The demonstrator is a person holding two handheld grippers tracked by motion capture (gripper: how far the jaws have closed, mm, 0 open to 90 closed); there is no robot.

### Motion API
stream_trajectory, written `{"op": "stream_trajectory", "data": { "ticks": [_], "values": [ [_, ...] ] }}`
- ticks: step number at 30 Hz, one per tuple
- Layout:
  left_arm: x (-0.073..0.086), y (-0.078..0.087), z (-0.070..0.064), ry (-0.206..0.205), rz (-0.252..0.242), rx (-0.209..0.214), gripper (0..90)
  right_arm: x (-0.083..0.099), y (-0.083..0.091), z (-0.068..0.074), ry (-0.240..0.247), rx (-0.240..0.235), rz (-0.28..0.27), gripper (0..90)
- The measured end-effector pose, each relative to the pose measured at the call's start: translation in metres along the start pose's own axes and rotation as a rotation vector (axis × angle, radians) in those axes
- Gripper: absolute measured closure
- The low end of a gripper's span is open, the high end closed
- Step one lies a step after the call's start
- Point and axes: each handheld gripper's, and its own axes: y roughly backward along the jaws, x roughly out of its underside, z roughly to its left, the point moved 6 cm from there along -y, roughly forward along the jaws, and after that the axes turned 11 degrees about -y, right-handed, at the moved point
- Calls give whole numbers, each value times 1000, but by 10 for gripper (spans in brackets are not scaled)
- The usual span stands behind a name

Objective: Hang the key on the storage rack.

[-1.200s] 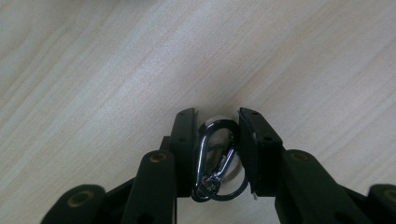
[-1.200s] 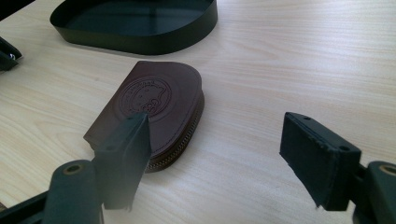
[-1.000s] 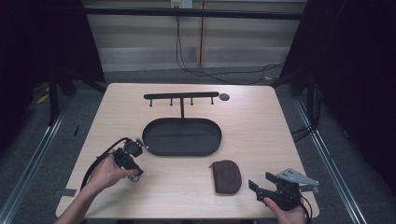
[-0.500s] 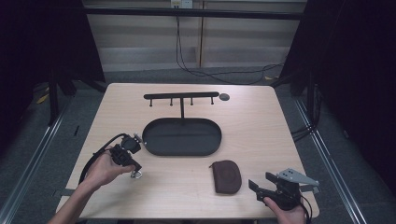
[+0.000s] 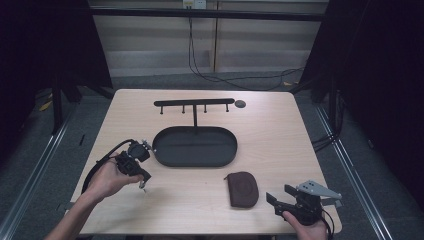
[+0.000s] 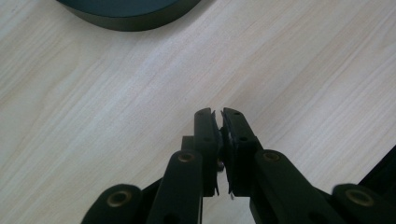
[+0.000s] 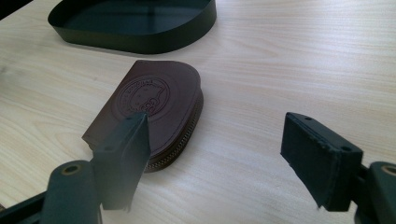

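A brown leather zip pouch (image 5: 242,189) with an embossed round stamp lies flat on the wooden table, in front of a black oval tray (image 5: 195,164). My right gripper (image 5: 281,195) rests open near the table's front right corner, just right of the pouch. In the right gripper view the pouch (image 7: 154,107) lies ahead and left of the gap of that gripper (image 7: 224,158), and the left jaw overlaps its near corner. My left gripper (image 5: 137,160), held in a hand, hovers just left of the tray. Seen in its own view, the left gripper (image 6: 220,114) is shut over bare wood.
A black T-shaped rack with several small hooks (image 5: 194,102) rises from the tray's far side. A small dark disc (image 5: 240,104) lies right of the rack. The tray wall shows in the right gripper view (image 7: 140,39) and the left gripper view (image 6: 130,14). Black cables trail off the table.
My left hand and its gripper have shifted slightly left and away from the front edge, turning a little. The right gripper and the pouch have stayed put.
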Motion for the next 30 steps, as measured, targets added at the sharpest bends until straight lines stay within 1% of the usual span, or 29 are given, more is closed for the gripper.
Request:
{"op": "stream_trajectory", "data": {
  "ticks": [2, 3, 5, 6, 7, 8, 13, 16, 19, 22, 26, 30],
  "values": [
    [-1, 3, 0, 10, -5, -1, 852, 0, 0, 0, 0, -1, 1, 238],
    [0, 5, 1, 3, 1, -1, 852, 0, 0, 0, 0, -1, 1, 238],
    [-1, 8, 1, -3, -3, 0, 852, 0, 0, 0, 0, 0, 1, 238],
    [-1, 10, 1, 5, -13, -3, 852, 0, 0, 0, 0, 0, 1, 238],
    [-1, 13, 2, -1, -7, -8, 852, 0, 0, 0, 0, 0, 1, 238],
    [-2, 15, 3, 5, -23, -11, 852, 0, 0, 0, -1, 0, 2, 238],
    [-3, 21, 5, 8, -24, -7, 852, 0, 0, 0, -1, 0, 2, 237],
    [-3, 26, 8, 15, -12, -1, 852, 0, 0, 0, 0, 0, 4, 237],
    [-4, 32, 11, 22, -20, 9, 852, 0, 0, 0, -1, 0, 5, 236],
    [-5, 37, 12, 30, -23, 5, 852, 0, -1, 0, 0, -1, 7, 235],
    [-7, 42, 15, 30, -15, 1, 852, 0, -1, 0, 1, -2, 6, 235],
    [-13, 52, 18, 40, -27, -6, 852, 0, -1, 0, -1, -2, 7, 235]
  ]
}}
